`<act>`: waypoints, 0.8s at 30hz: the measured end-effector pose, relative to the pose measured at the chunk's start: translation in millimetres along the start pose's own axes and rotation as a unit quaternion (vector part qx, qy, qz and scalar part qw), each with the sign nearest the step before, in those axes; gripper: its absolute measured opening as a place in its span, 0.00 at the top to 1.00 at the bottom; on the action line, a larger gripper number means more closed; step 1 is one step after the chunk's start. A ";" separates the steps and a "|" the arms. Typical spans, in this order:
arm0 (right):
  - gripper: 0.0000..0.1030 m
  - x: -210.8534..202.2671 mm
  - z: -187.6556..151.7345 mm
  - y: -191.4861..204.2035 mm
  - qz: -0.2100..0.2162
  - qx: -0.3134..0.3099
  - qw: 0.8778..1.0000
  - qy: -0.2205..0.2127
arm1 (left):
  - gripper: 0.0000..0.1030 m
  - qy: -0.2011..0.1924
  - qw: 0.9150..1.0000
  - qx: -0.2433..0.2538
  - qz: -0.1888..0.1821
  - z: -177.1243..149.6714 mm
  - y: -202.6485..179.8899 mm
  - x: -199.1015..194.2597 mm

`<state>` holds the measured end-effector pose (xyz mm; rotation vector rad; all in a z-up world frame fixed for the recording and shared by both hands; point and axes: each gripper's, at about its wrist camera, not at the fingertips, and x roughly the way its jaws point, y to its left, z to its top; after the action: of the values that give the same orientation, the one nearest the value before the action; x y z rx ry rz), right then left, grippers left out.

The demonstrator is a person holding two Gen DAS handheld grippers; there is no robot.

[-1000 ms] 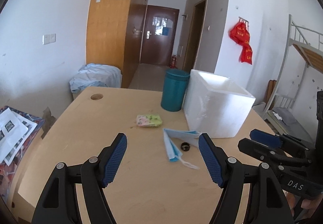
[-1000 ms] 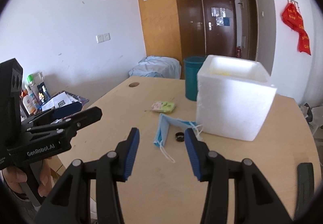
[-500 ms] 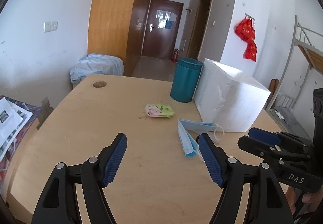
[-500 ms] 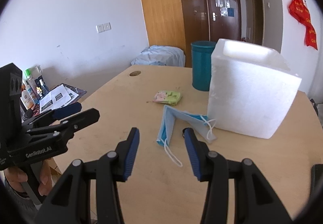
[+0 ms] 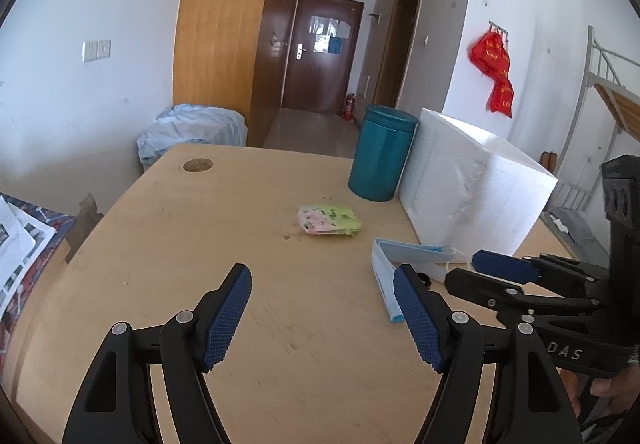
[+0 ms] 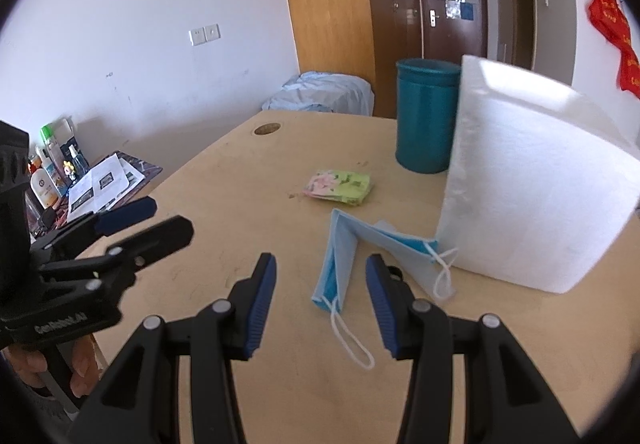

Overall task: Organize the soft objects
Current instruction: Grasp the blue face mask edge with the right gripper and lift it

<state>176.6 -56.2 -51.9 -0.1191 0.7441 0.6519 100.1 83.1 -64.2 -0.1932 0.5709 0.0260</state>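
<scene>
Both hand-held grippers nearer mask (image 6: 340, 256) | released, empty | bare table (image 5: 280, 324) between

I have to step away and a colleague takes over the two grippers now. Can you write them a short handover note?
Left gripper: open, empty, over bare wooden table.
Right gripper: open, empty, aimed at the folded blue face mask.
Mask lies beside the white foam box; green-pink tissue packet lies in front of the teal cylindrical canister.
Done: nothing picked up yet.
Left: likely mask and packet to put away.
</scene>
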 end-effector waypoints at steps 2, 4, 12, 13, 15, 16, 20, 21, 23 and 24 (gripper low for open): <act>0.50 9.1 1.6 0.3 -0.001 -0.002 1.000 0.008 | 0.28 -0.001 1.000 -0.007 0.004 1.1 6.9 1.5; 0.50 18.7 2.8 -0.5 0.002 -0.001 1.000 0.017 | 0.28 0.000 1.000 -0.013 0.004 2.4 12.6 3.9; 0.50 50.5 6.2 -4.0 0.004 0.005 0.999 0.047 | 0.28 0.008 1.000 -0.012 0.002 0.6 21.0 17.5; 0.50 53.7 6.2 -4.3 0.003 0.006 0.999 0.051 | 0.28 0.009 1.000 -0.012 0.001 0.5 21.5 19.2; 0.50 60.5 5.7 -5.0 0.005 0.007 0.998 0.058 | 0.28 0.010 1.000 -0.014 -0.002 1.0 22.9 22.1; 0.51 63.2 5.9 -5.8 0.005 0.008 0.998 0.061 | 0.28 0.011 1.000 -0.015 -0.002 1.6 23.8 23.6; 0.51 74.2 6.1 -6.8 0.006 0.012 0.997 0.073 | 0.28 0.016 1.000 -0.019 -0.004 1.6 27.7 29.9; 0.54 76.7 5.9 -6.6 0.006 0.013 0.997 0.076 | 0.28 0.017 1.000 -0.019 -0.004 1.4 28.4 31.2; 0.67 80.2 5.0 -7.3 0.008 0.016 0.996 0.084 | 0.28 0.019 1.000 -0.021 -0.006 1.1 29.6 33.0; 0.70 80.5 4.9 -8.3 0.008 0.018 0.996 0.085 | 0.28 0.020 1.000 -0.022 -0.007 1.0 30.0 33.8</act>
<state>228.7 -20.3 -102.6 -0.1368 0.9208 0.6494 126.8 111.7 -86.8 -0.2403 0.6094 0.0211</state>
